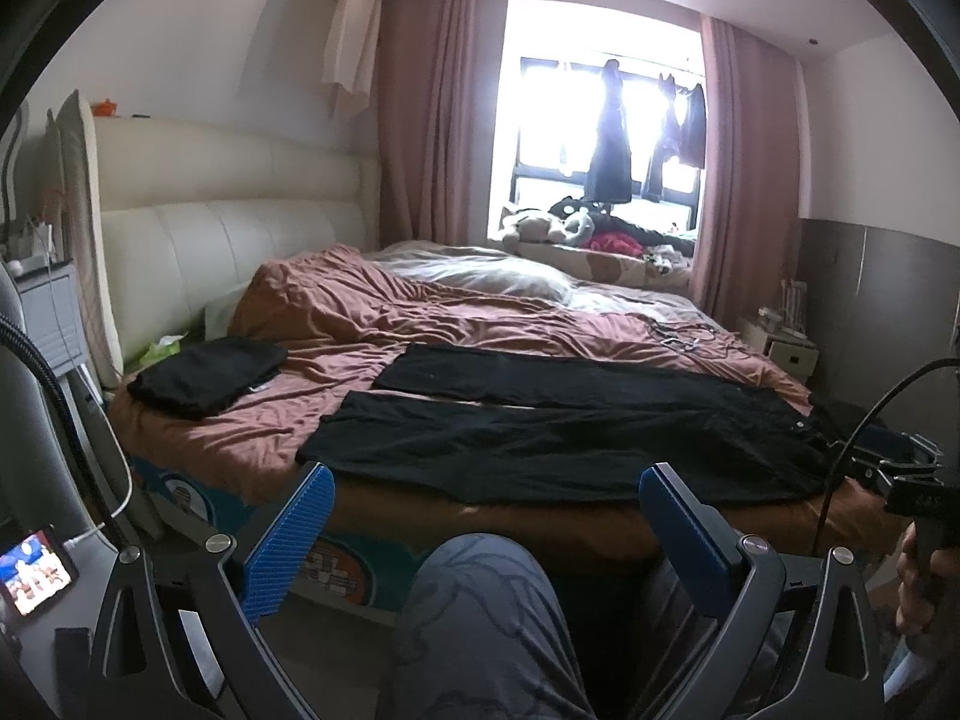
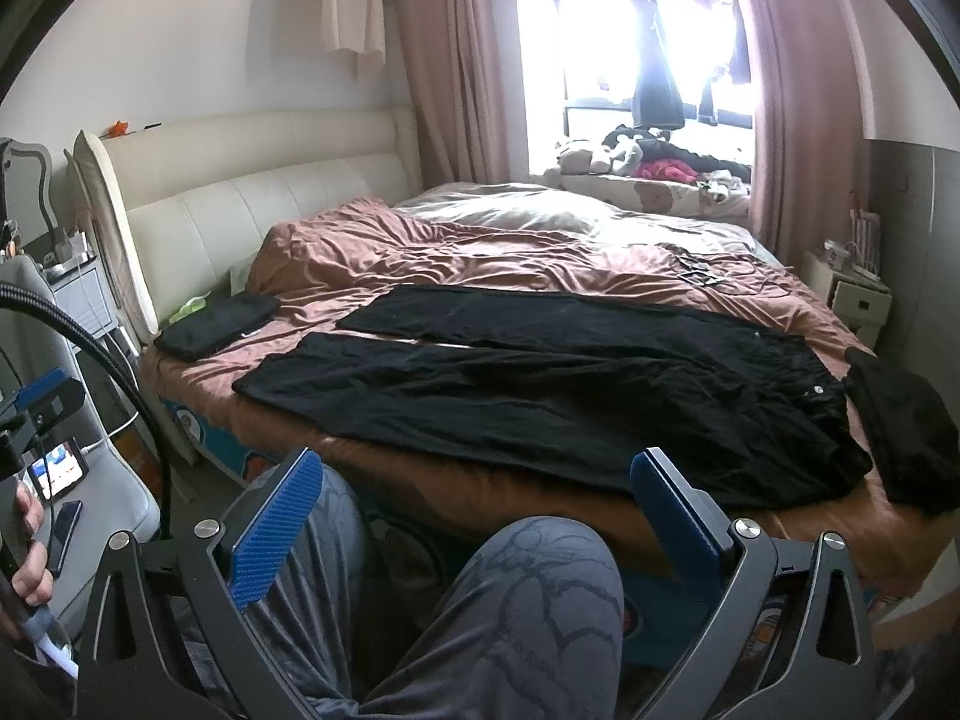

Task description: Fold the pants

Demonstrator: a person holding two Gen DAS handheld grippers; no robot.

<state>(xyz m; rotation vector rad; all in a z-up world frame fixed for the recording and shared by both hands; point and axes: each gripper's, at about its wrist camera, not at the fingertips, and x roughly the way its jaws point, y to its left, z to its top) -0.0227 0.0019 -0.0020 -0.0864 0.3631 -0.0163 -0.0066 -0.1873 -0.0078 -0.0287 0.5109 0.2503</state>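
Black pants lie spread flat on the brown bedspread. Their two legs point left toward the headboard and the waist with its button sits at the right. My left gripper hangs in front of the bed's near edge, open, with nothing between its blue pads. My right gripper is also open and empty, short of the bed edge and below the middle of the pants. Neither gripper touches the cloth.
A folded black garment lies near the headboard, and another dark pile sits by the pants' waist. The person's knee rises between the fingers. A lit phone rests on a grey chair at left.
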